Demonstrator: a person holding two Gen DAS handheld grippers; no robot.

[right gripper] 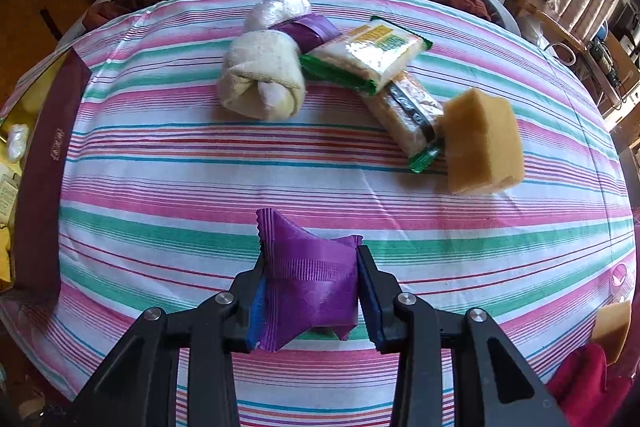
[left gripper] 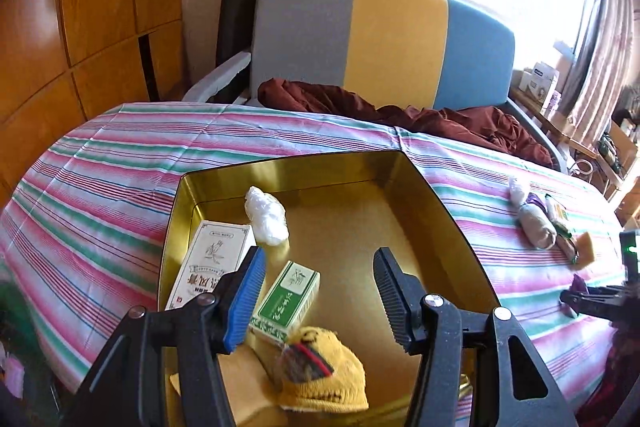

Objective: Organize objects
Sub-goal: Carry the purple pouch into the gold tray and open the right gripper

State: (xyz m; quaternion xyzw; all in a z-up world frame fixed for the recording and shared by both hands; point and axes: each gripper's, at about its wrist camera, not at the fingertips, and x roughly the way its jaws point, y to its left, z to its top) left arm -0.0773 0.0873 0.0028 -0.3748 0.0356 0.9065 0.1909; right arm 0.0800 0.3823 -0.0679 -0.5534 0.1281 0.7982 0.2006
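Observation:
My left gripper (left gripper: 320, 291) is open and empty, held over a gold tin box (left gripper: 436, 203). In the box lie a white carton (left gripper: 212, 259), a green carton (left gripper: 288, 295), a white plastic wad (left gripper: 266, 215) and a yellow sock (left gripper: 320, 375). My right gripper (right gripper: 310, 287) is shut on a purple packet (right gripper: 310, 279), just above the striped cloth (right gripper: 160, 187). Ahead of it lie a rolled cream towel (right gripper: 260, 79), a green-edged snack pack (right gripper: 372, 55), a second snack pack (right gripper: 408, 115) and a yellow sponge (right gripper: 480, 143).
The tin's maroon side (right gripper: 44, 155) shows at the far left of the right wrist view. A dark red cloth (left gripper: 420, 115) lies at the table's far edge before a grey, yellow and blue chair (left gripper: 384, 39). Another sponge (right gripper: 610, 327) sits at the right edge.

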